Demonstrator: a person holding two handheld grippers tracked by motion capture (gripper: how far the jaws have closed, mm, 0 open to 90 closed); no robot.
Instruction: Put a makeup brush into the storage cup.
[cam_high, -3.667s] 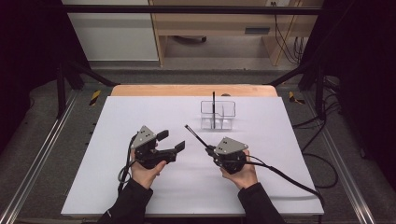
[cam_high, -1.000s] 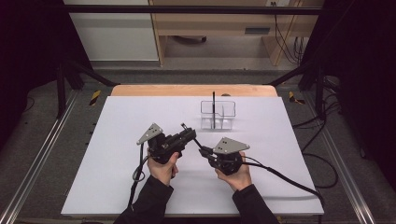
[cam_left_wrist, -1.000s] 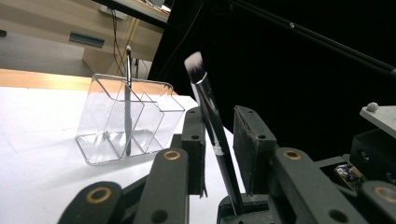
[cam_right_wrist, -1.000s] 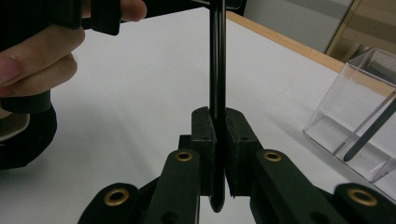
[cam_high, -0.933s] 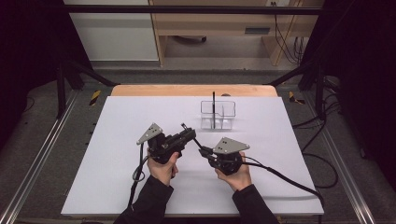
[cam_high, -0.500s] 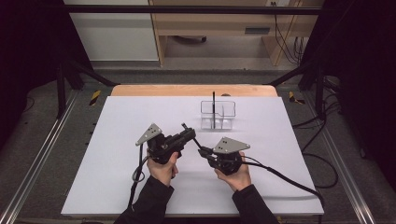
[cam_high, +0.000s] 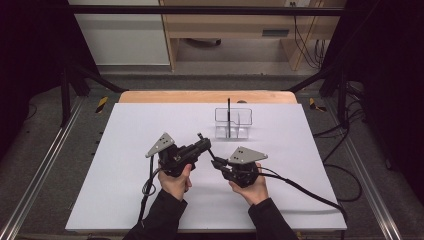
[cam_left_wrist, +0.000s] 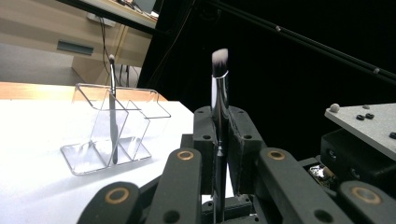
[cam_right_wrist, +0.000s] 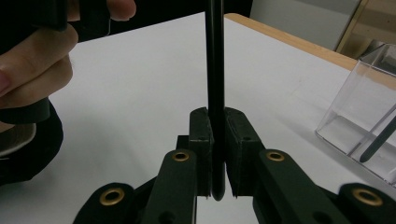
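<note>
A slim black makeup brush (cam_high: 210, 152) with a white-tipped head (cam_left_wrist: 219, 57) hangs over the white table between both grippers. My left gripper (cam_high: 204, 145) is shut on its shiny upper part (cam_left_wrist: 219, 107); its jaws have just been closing with the brush between them. Below it, my right gripper (cam_high: 218, 164) is shut on the black handle (cam_right_wrist: 215, 70); its jaws have just eased open a touch, with the handle still pinched between the pads (cam_right_wrist: 201, 140). The brush stands upright in both gripper views.
A clear plastic organiser (cam_high: 242, 118) stands farther back on the white table (cam_high: 125, 130), with another dark brush (cam_high: 229, 111) upright in it. It also appears in the left gripper view (cam_left_wrist: 93, 158) and the right gripper view (cam_right_wrist: 345, 116). Cables trail toward the table's front.
Since the earliest frame my left gripper, then open and off to the left, has moved right to the brush and shut on it. Over the last second both hands stay put.
</note>
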